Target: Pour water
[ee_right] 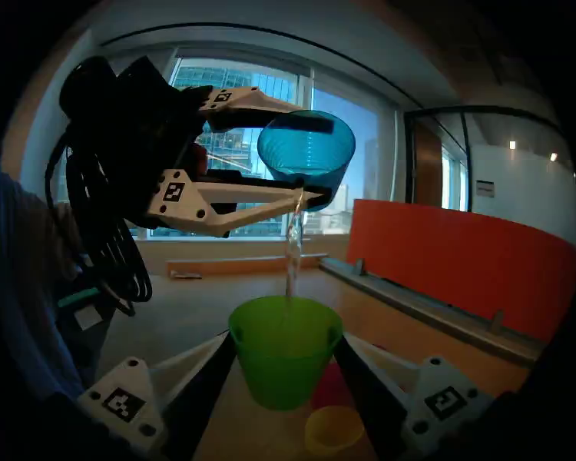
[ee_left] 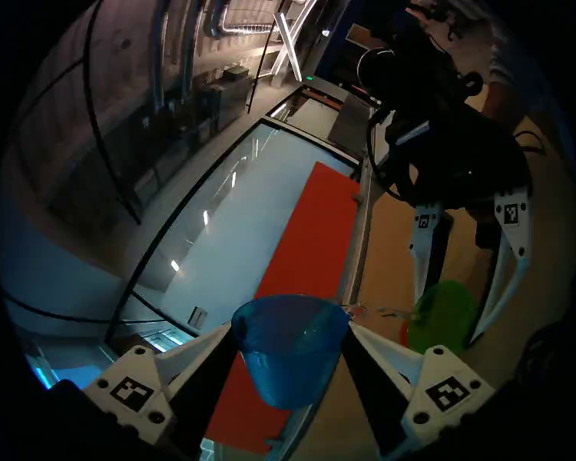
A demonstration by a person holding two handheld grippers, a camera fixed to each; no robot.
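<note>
In the left gripper view my left gripper (ee_left: pixel 292 346) is shut on a translucent blue cup (ee_left: pixel 289 349), tipped over on its side. Beyond it my right gripper (ee_left: pixel 463 303) holds a green cup (ee_left: pixel 441 315). In the right gripper view my right gripper (ee_right: pixel 286 361) is shut on the upright green cup (ee_right: pixel 285 349). Above it my left gripper (ee_right: pixel 315 154) tilts the blue cup (ee_right: pixel 306 152), and a thin stream of water (ee_right: pixel 292 250) falls from its rim into the green cup.
A yellow cup (ee_right: pixel 333 432) and a red cup (ee_right: pixel 331 386) stand on the wooden table (ee_right: pixel 411 338) just beyond the green cup. An orange partition (ee_right: pixel 472 261) runs along the table's right side. Windows lie behind, and a person's blue sleeve (ee_right: pixel 19 307) is at left.
</note>
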